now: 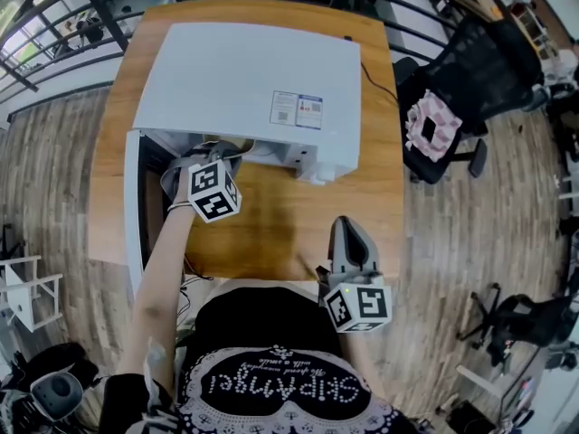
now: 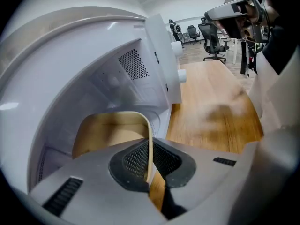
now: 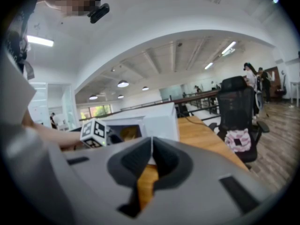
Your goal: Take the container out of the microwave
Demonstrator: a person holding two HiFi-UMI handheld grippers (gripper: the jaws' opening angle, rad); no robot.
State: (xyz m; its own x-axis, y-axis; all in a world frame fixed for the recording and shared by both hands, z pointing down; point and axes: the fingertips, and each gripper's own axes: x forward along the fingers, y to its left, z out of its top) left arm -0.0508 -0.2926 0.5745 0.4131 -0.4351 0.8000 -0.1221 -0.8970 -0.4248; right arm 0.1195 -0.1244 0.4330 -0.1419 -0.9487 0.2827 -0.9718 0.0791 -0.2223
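- At the bottom of the head view, nearest me, my right gripper [image 1: 349, 231] hangs over the near edge of the wooden table [image 1: 271, 233], right of centre. In its own view its fingers are pressed together with nothing between them.
- Up and left of that, my left gripper [image 2: 150, 165] reaches into the mouth of the microwave [image 1: 244, 80], its marker cube facing the head camera.
- In the left gripper view, low in the centre, the dark ribbed pads [image 2: 136, 161] pinch the thin right-hand wall of the tan container [image 2: 105, 132]. The rim stands up between them.
- The container sits in the lower left of that view, inside the white cavity and close to its opening. I cannot tell whether its base rests on the cavity floor.
- The microwave fills the upper centre of the head view. Its door [image 1: 133, 197] is swung open along the left, and a printed label [image 1: 297, 109] lies on its top panel.
- Beyond the table, at the upper right of the head view, a black office chair [image 1: 475, 66] stands on the wood floor with a pink and white cushion [image 1: 432, 125] on its seat.
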